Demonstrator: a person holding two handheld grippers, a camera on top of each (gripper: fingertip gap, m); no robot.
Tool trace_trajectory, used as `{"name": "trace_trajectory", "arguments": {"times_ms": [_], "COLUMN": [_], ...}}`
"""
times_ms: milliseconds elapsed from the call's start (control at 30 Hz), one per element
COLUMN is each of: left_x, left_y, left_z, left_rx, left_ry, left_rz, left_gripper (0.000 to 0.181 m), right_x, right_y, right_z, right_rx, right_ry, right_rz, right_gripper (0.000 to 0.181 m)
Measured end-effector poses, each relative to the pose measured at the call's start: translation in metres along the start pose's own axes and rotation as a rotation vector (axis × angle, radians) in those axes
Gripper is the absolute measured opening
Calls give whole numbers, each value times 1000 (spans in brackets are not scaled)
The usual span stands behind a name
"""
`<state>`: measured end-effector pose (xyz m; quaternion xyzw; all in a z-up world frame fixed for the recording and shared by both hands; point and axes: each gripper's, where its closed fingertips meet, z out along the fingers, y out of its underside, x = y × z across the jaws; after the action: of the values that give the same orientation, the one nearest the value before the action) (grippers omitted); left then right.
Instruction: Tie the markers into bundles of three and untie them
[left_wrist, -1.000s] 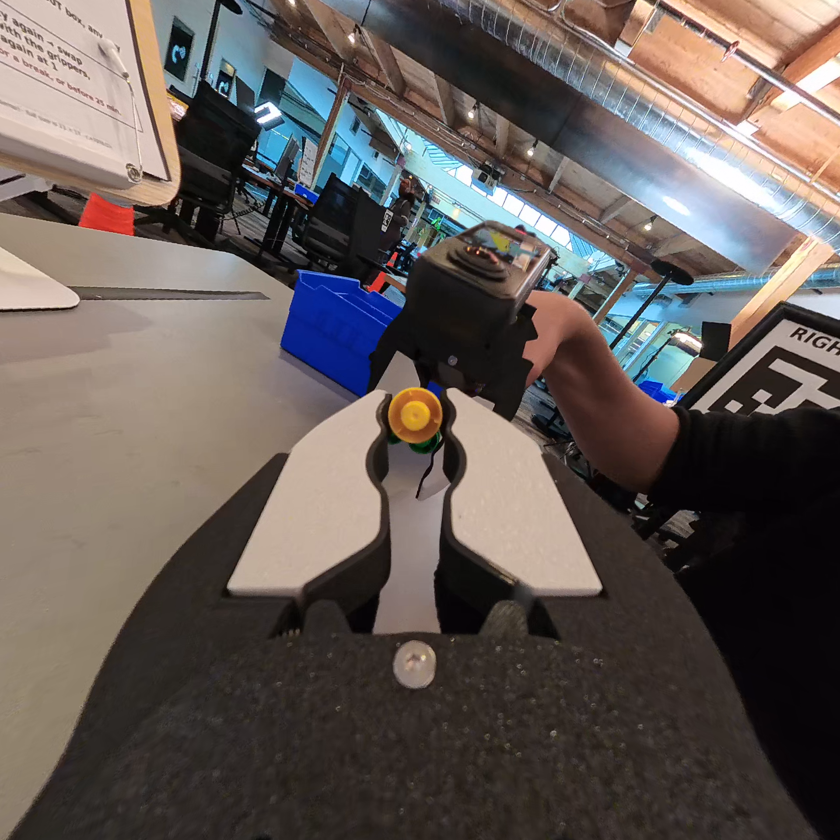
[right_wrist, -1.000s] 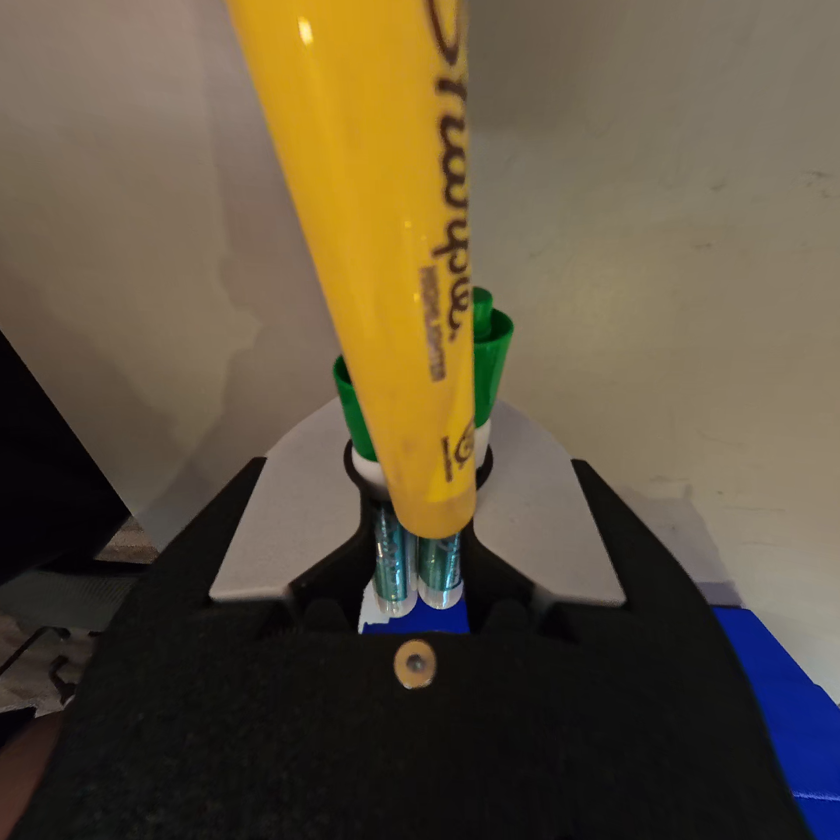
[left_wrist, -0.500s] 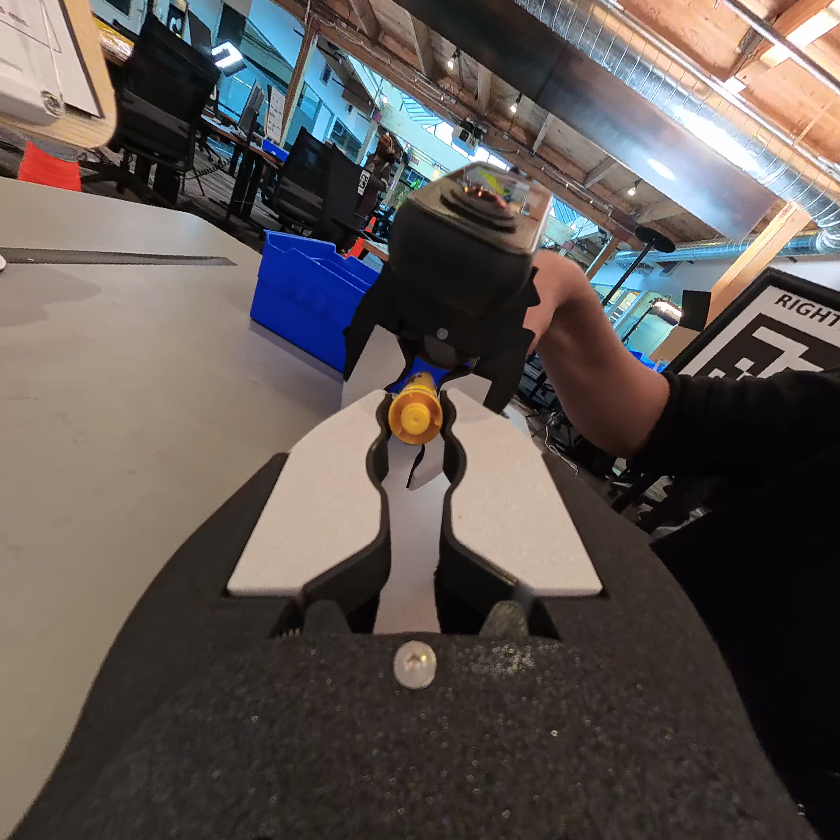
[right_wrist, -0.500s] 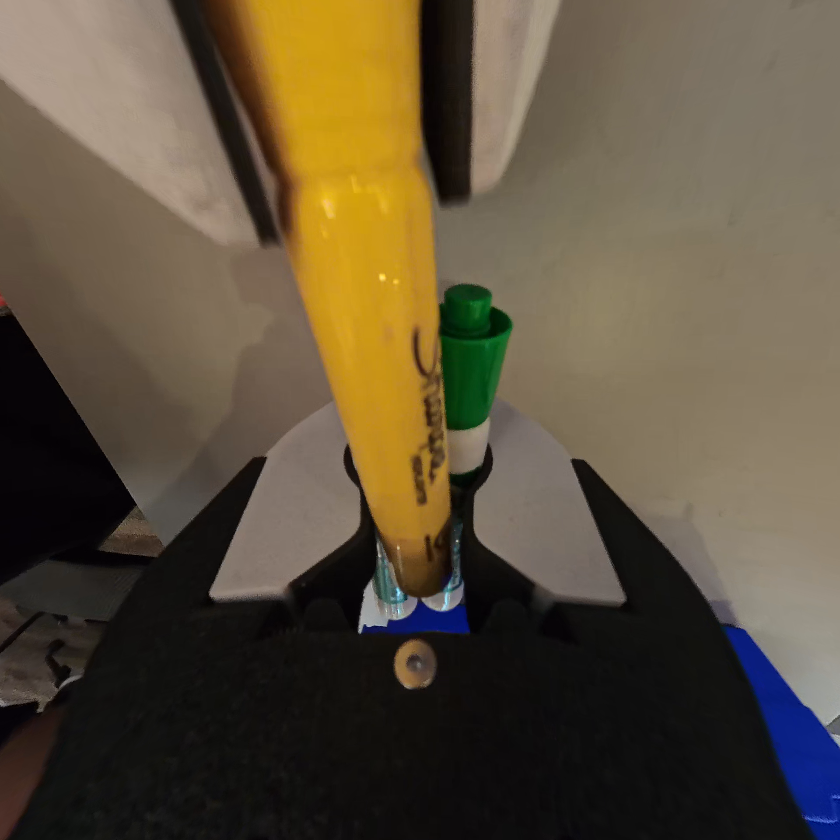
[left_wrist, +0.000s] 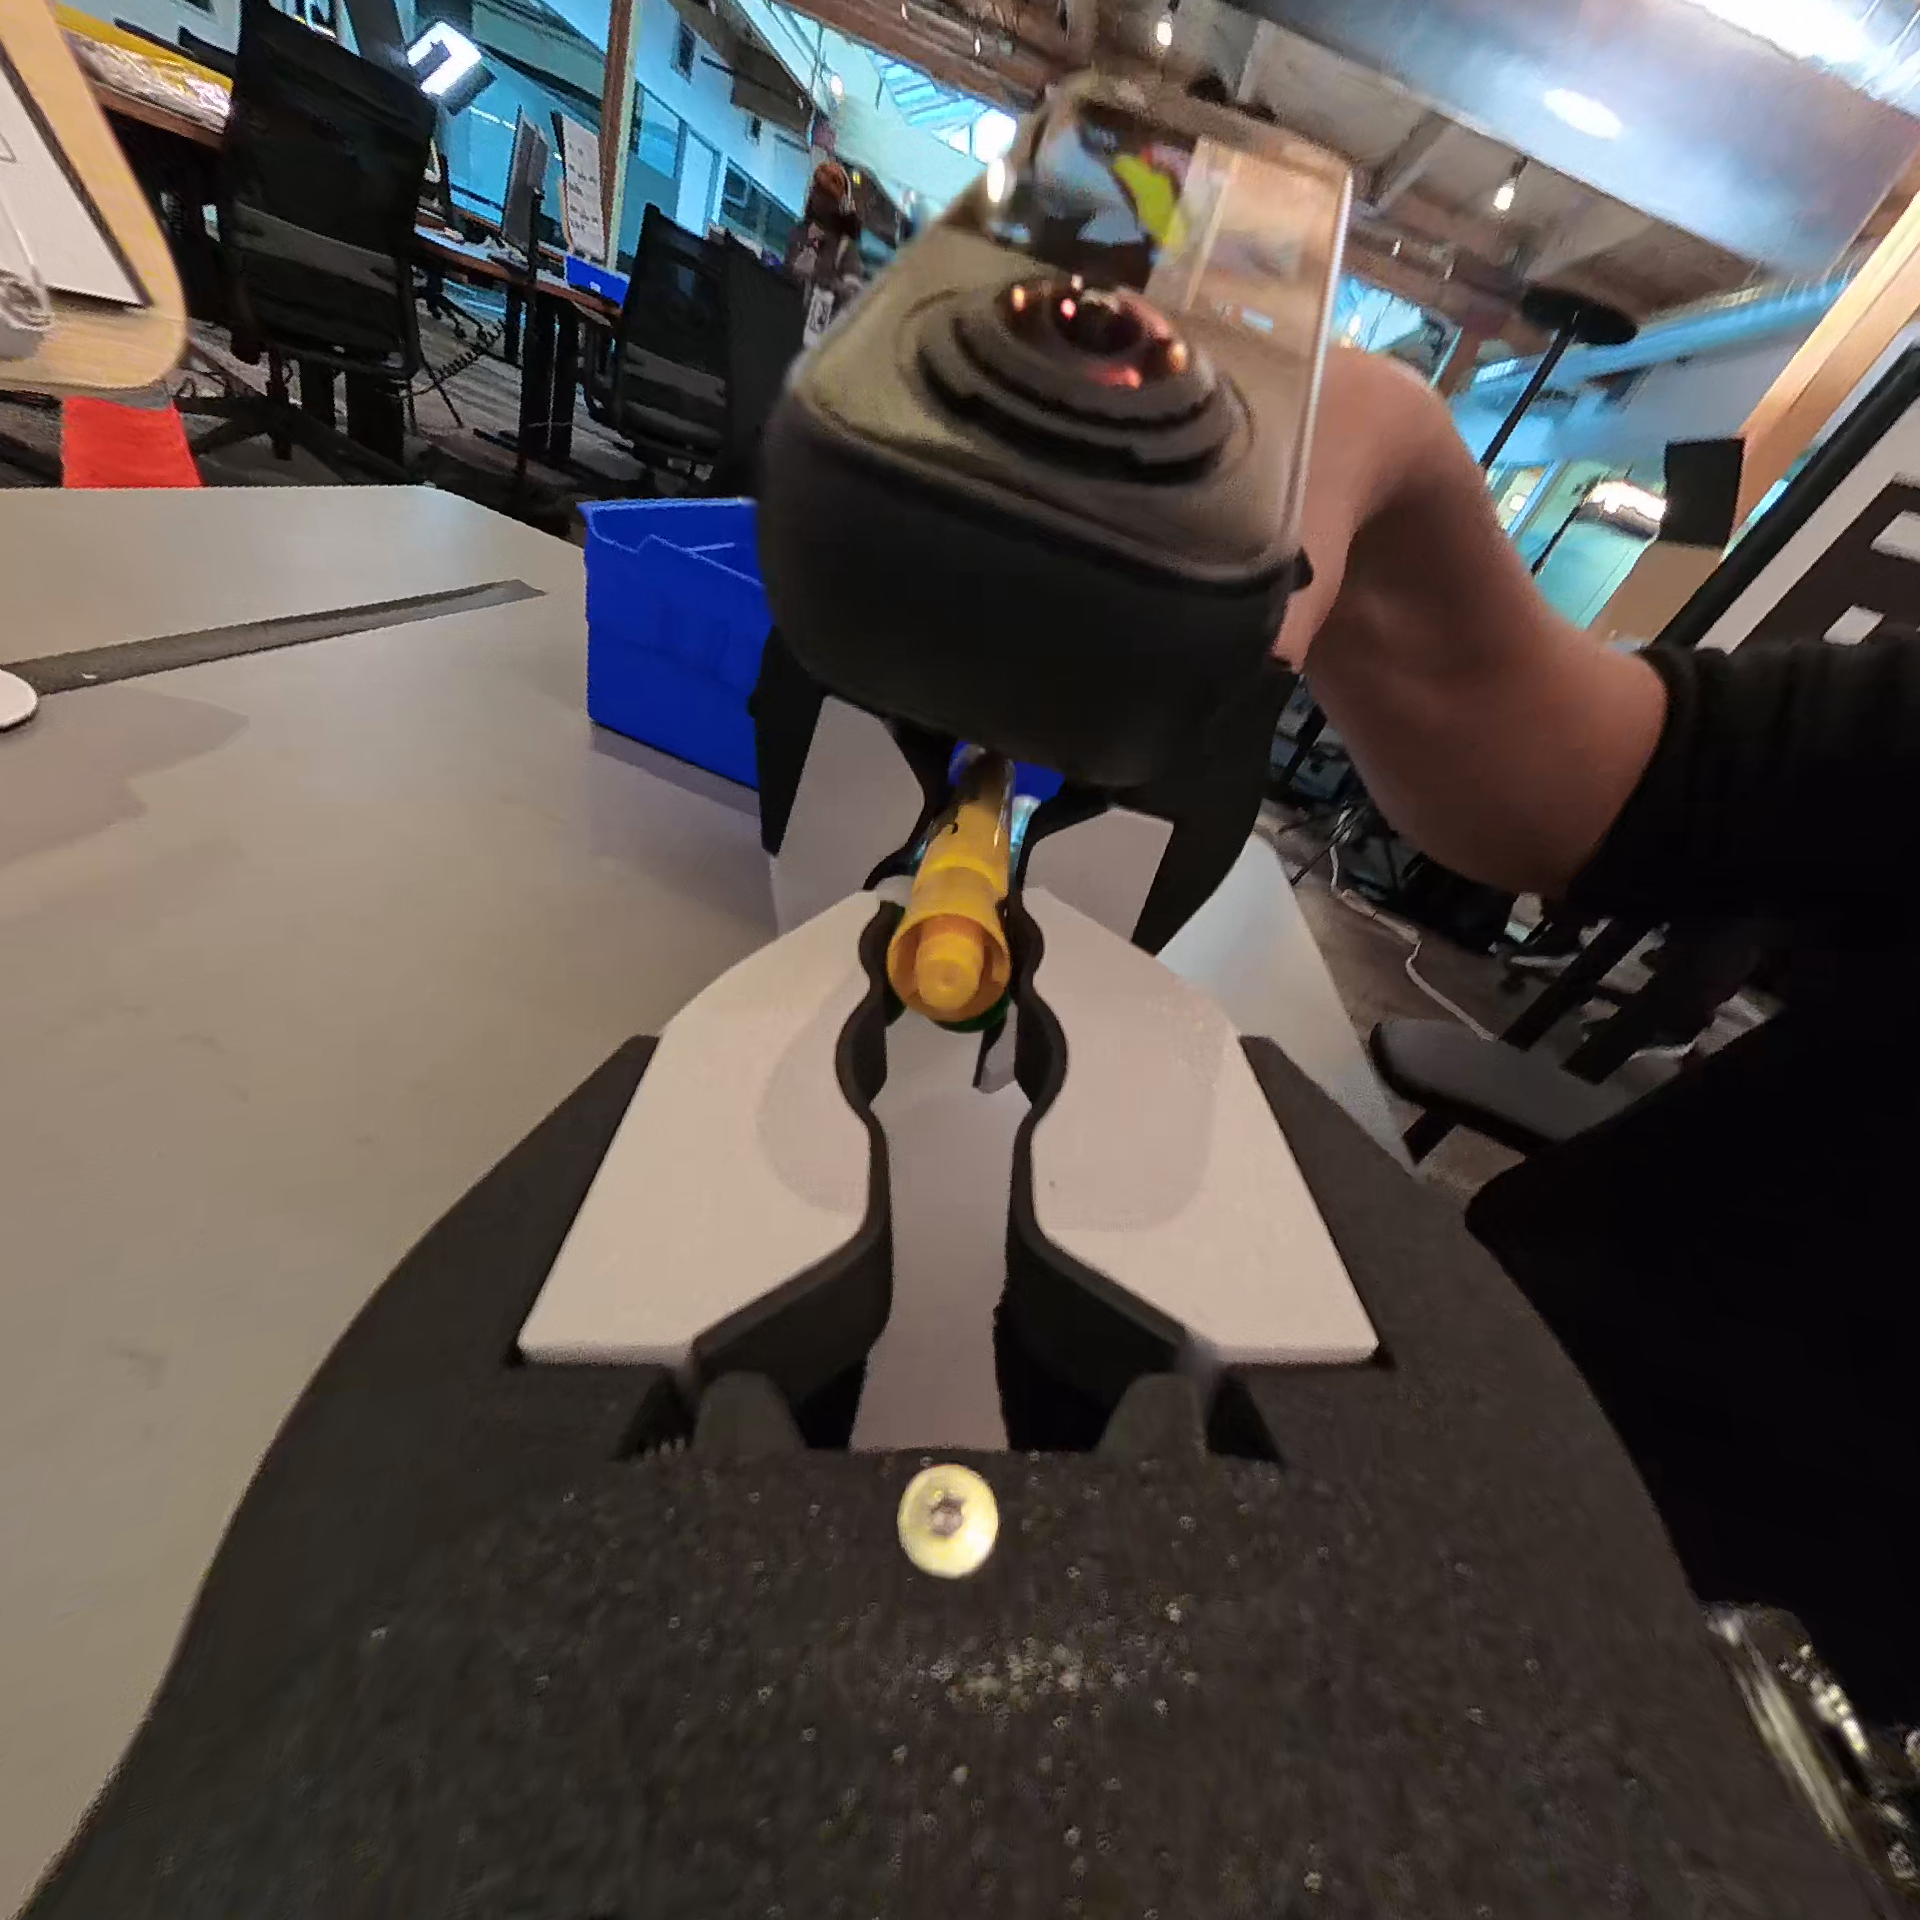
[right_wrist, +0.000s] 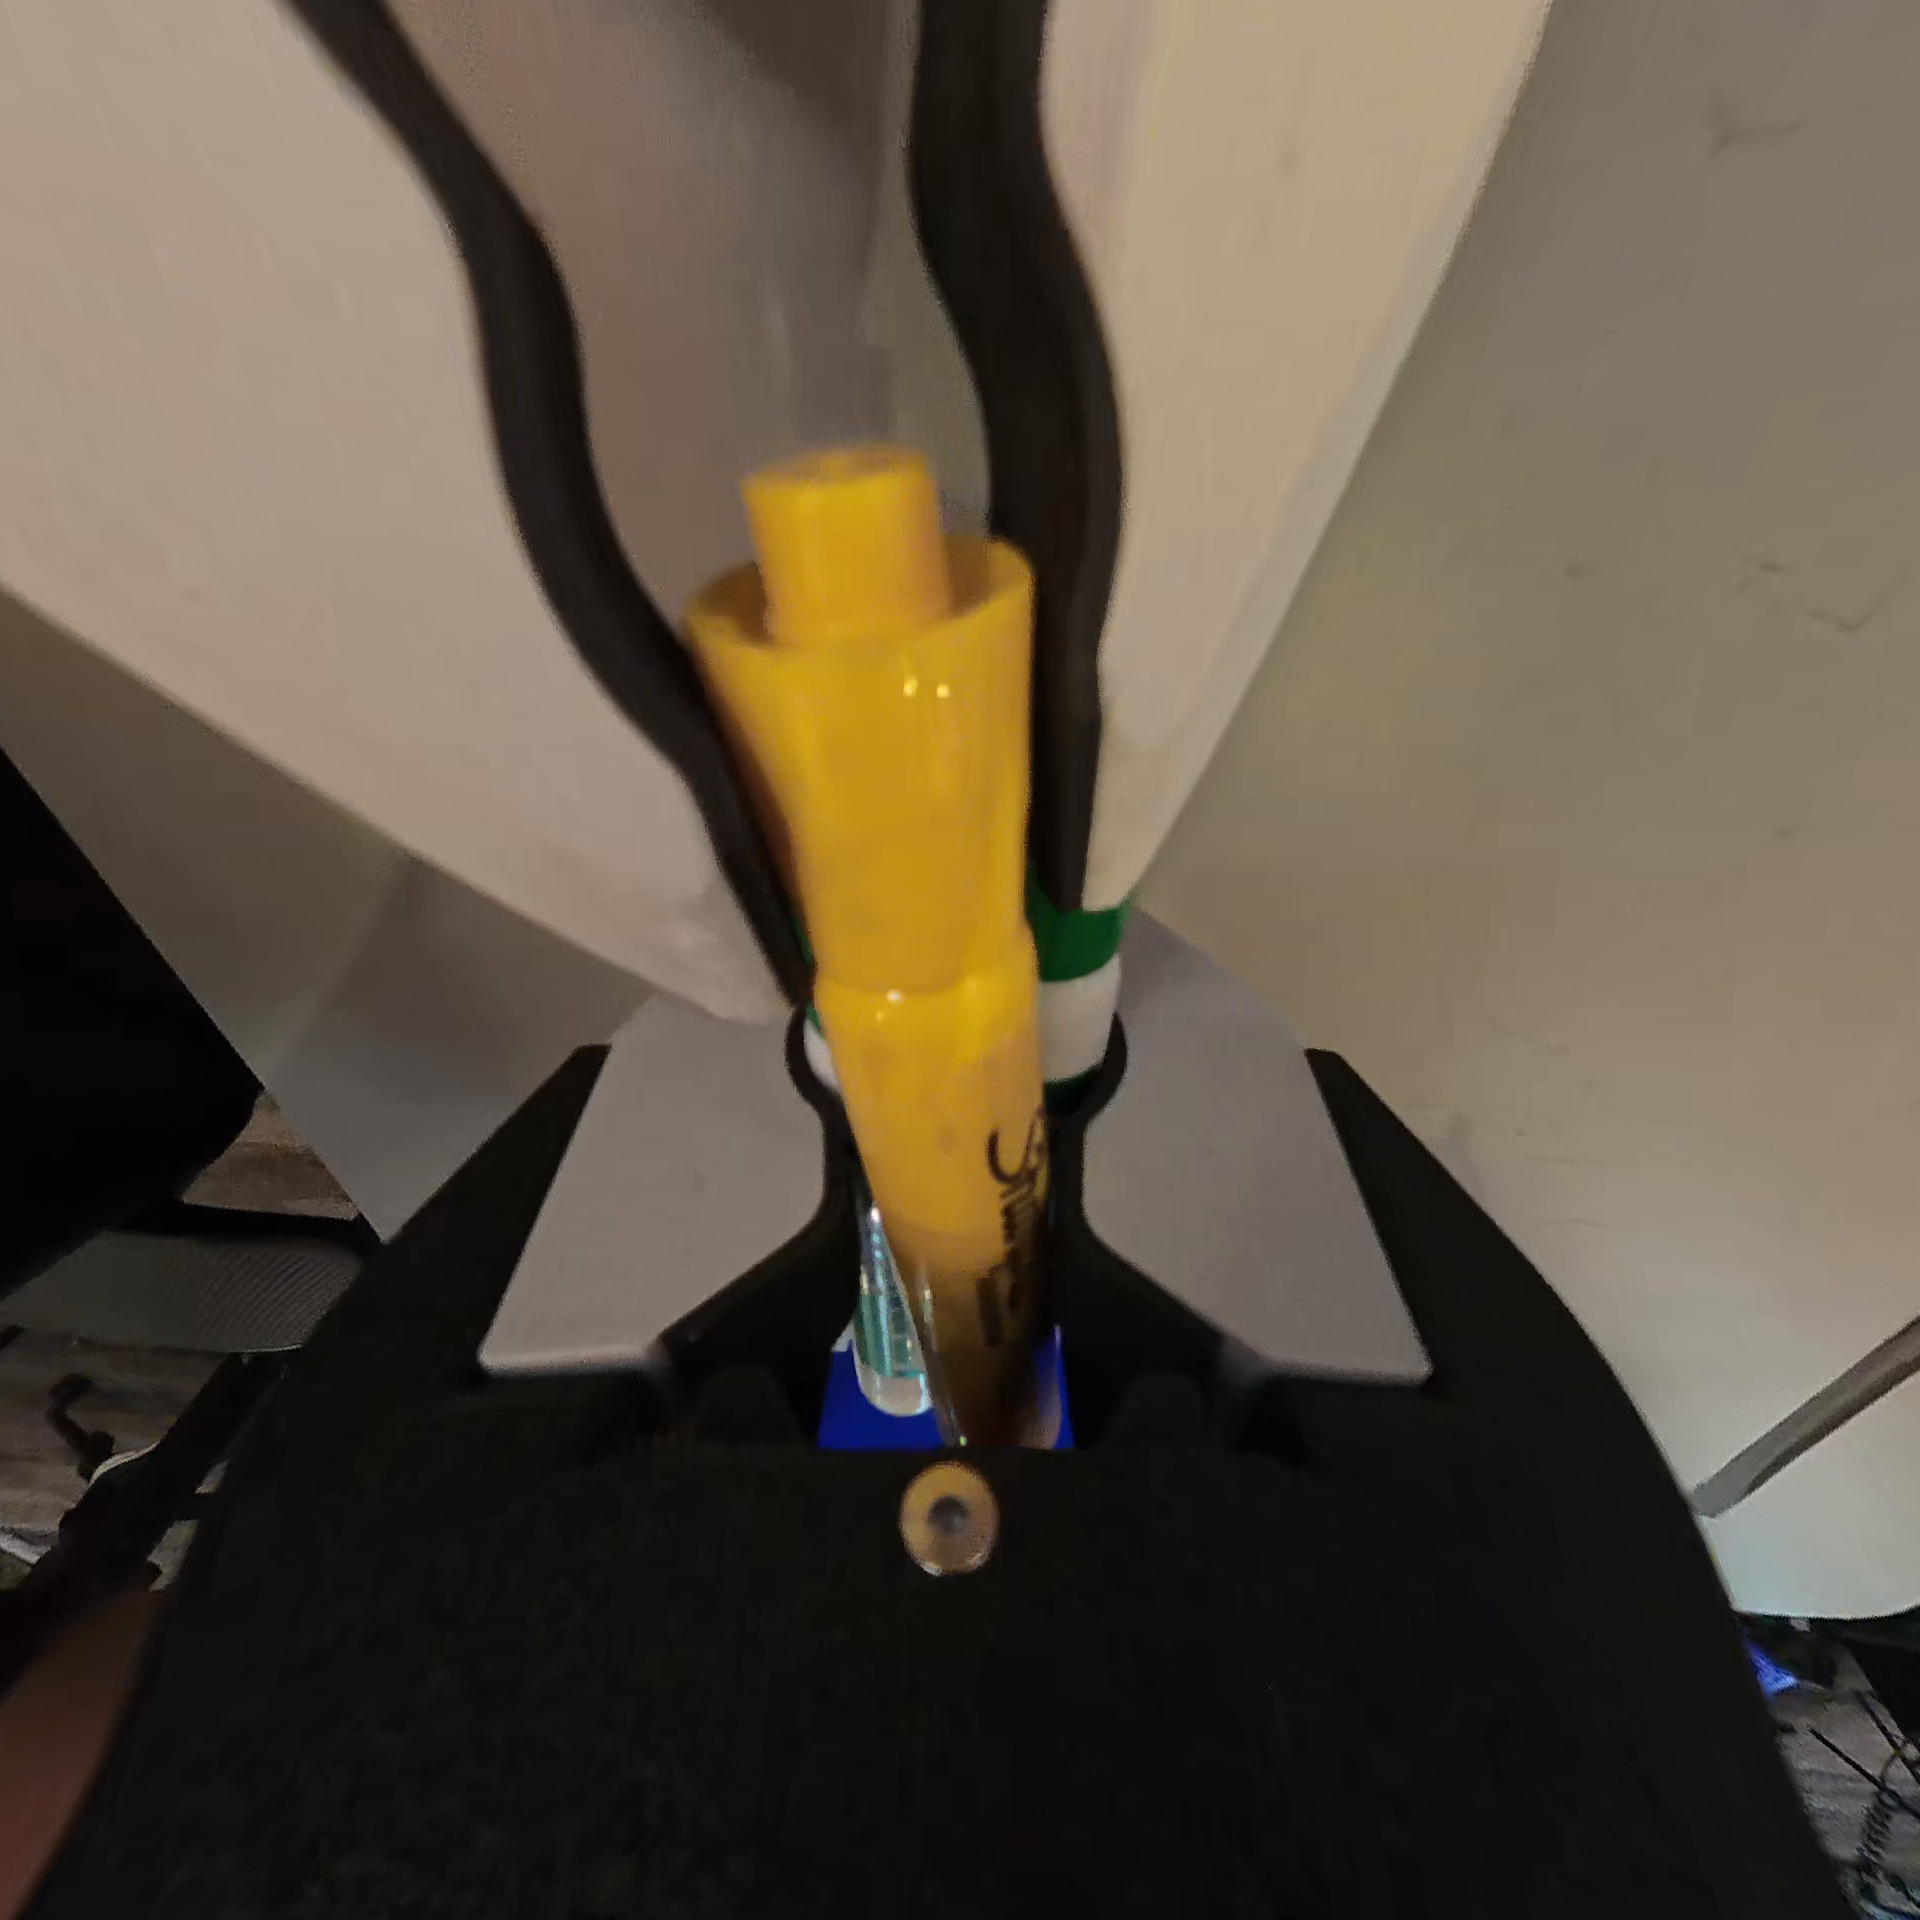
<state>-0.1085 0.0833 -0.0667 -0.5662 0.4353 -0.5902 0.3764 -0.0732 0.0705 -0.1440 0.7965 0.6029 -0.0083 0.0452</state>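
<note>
A yellow marker (right_wrist: 904, 831) lies along two green-capped markers (right_wrist: 1081, 925), caps pointing away from the right wrist camera. My right gripper (right_wrist: 956, 1049) is shut around all three barrels, held above the grey table (left_wrist: 312, 935). My left gripper (left_wrist: 948, 935) faces it and is shut on the yellow marker's cap (left_wrist: 940, 971), with a sliver of green cap (left_wrist: 971, 1023) just below. In the right wrist view the left gripper's white fingers (right_wrist: 312, 520) flank the cap from above. In the left wrist view the right gripper (left_wrist: 1018, 582) looms close, a hand behind it.
A blue bin (left_wrist: 675, 623) stands on the table behind the right gripper. A black strip (left_wrist: 260, 639) crosses the table at the far left. A board with paper (left_wrist: 62, 208) is at the top left. Office chairs and desks stand beyond the table edge.
The two grippers have come together. The yellow marker has slid down into the right gripper's jaws beside the green markers, and the left gripper's fingers now reach the green caps.
</note>
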Motion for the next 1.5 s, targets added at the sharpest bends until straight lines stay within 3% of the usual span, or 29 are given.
{"name": "trace_trajectory", "arguments": {"times_ms": [233, 567, 800, 1500], "left_x": [2, -6, 2, 5], "left_y": [2, -15, -12, -10], "left_z": [1, -28, -19, -16], "left_rx": [-53, 38, -4, -20], "left_ry": [-20, -64, -55, -56], "left_rz": [85, 57, 120, 115], "left_gripper": [27, 26, 9, 17], "right_x": [0, 1, -3, -1], "right_y": [-2, 2, -3, -5], "right_z": [-1, -5, -7, -9], "right_rx": [1, 31, 27, -47], "right_ry": [1, 2, 10, 62], "right_rz": [-10, 4, -24, -48], "right_gripper": [42, 41, 42, 42]}}
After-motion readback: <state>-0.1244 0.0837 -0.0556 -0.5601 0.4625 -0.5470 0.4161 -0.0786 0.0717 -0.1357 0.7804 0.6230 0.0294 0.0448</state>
